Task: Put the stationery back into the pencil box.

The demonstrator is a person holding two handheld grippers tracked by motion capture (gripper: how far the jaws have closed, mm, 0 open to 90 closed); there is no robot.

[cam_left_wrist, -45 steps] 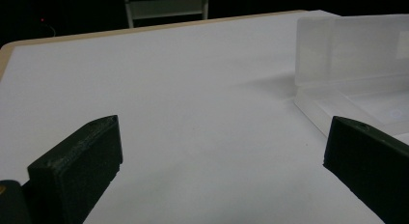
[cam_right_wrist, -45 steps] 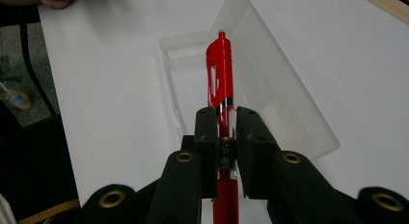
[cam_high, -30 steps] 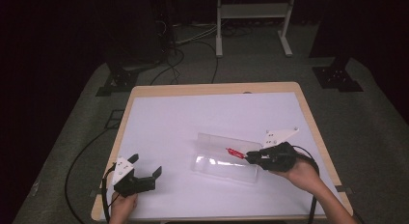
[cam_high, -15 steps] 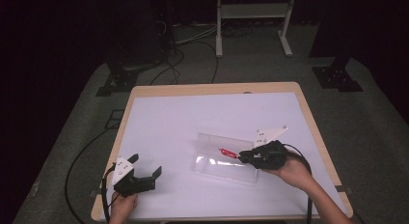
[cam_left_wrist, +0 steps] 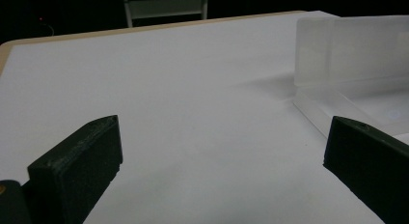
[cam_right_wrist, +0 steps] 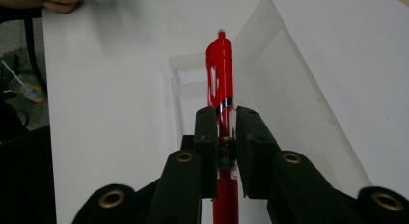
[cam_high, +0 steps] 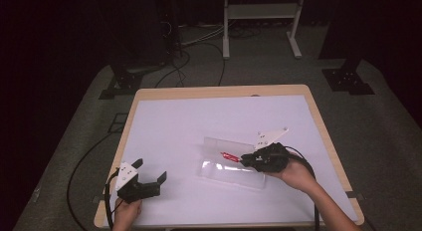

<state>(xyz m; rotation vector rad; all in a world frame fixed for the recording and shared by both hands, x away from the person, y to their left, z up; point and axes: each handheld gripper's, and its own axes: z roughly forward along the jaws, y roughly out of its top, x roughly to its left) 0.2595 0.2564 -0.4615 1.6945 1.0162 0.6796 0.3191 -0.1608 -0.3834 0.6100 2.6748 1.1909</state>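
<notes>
The right gripper (cam_right_wrist: 221,125) is pinching down on a red pen (cam_right_wrist: 220,69), jaws nearly together, the pads pressing the barrel from both sides. The clip end of the pen is poking out ahead of the jaws, and the rest of the barrel is running back between them toward the hand. That lengthwise grip is lining the pen up with the long axis of the clear plastic case (cam_right_wrist: 270,93) right under it, which looks like the point: a pen carried along the trough should drop in without catching a wall.

From the high view, the right gripper (cam_high: 247,160) is hovering over the right end of the clear plastic case (cam_high: 226,170), with the red pen (cam_high: 230,156) pointing left across the open tray. The lid is standing up along the far side, hinged back out of the way, so the tray is lying open from above. I can't tell whether the pen is touching the tray floor yet or hanging just over it.

Over at the near left corner, the left gripper (cam_high: 150,177) is waiting with its jaws spread wide and nothing between them, well apart from the case. In the left gripper view, its jaws are framing bare white table (cam_left_wrist: 159,89), with the case's end (cam_left_wrist: 347,55) just off to one side. It's parked, out of the working hand's way but aimed to steady the case if needed.
</notes>
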